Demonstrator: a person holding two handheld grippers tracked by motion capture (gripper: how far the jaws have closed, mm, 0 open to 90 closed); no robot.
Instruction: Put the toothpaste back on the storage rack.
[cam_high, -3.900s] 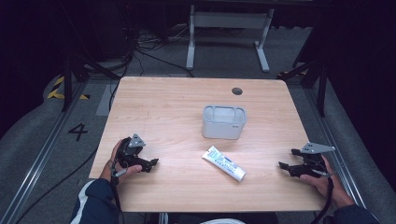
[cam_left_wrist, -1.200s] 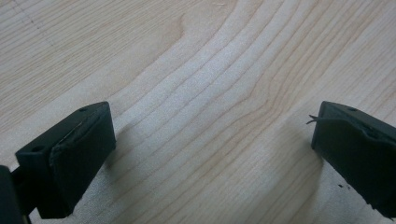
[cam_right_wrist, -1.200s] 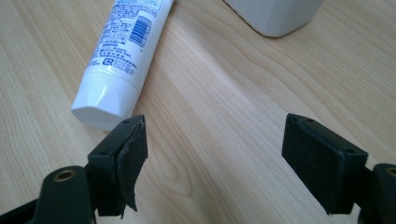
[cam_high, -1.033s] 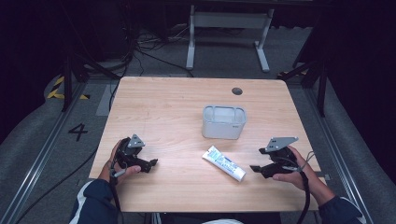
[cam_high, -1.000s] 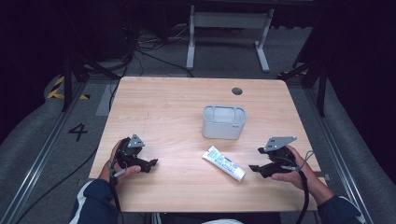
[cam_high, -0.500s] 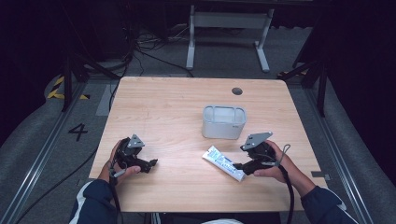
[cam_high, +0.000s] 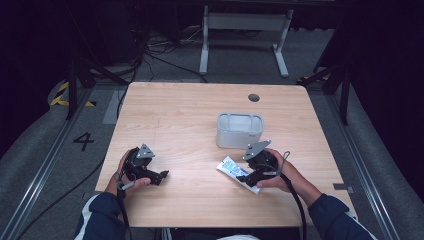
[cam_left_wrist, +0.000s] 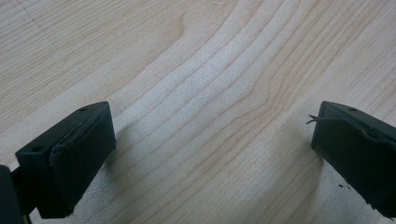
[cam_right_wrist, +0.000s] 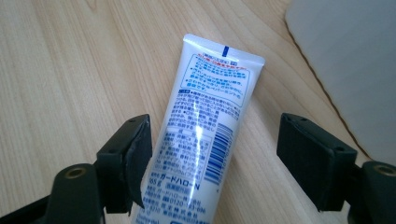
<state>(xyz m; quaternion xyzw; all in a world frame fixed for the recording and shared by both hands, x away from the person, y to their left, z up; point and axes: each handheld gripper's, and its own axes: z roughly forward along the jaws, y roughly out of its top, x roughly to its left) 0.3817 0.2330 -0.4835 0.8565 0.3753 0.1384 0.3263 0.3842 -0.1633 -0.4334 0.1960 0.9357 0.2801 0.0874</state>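
Observation:
A white tube with blue print (cam_high: 231, 168) lies flat on the wooden table (cam_high: 180, 115), in front of a pale grey open container (cam_high: 240, 131). My right gripper (cam_high: 245, 178) sits low over the tube's near half. In the right gripper view the tube (cam_right_wrist: 205, 126) lies between the jaws of the right gripper (cam_right_wrist: 217, 140). The left pad (cam_right_wrist: 140, 149) is at the tube's edge and the right pad (cam_right_wrist: 308, 144) stands clear of it. These jaws have just been closing a little. My left gripper (cam_high: 159, 176) rests at the front left, and its own view shows the left gripper (cam_left_wrist: 212, 135) open over bare wood.
The container's wall (cam_right_wrist: 345, 60) stands close on the right in the right gripper view. A dark round hole (cam_high: 254, 97) marks the table's far side. Cables and a metal stand (cam_high: 245, 35) lie on the floor beyond the table.
The right hand has moved left from the table's right edge until its jaws straddle the tube. The left hand, the tube and the container have kept their places.

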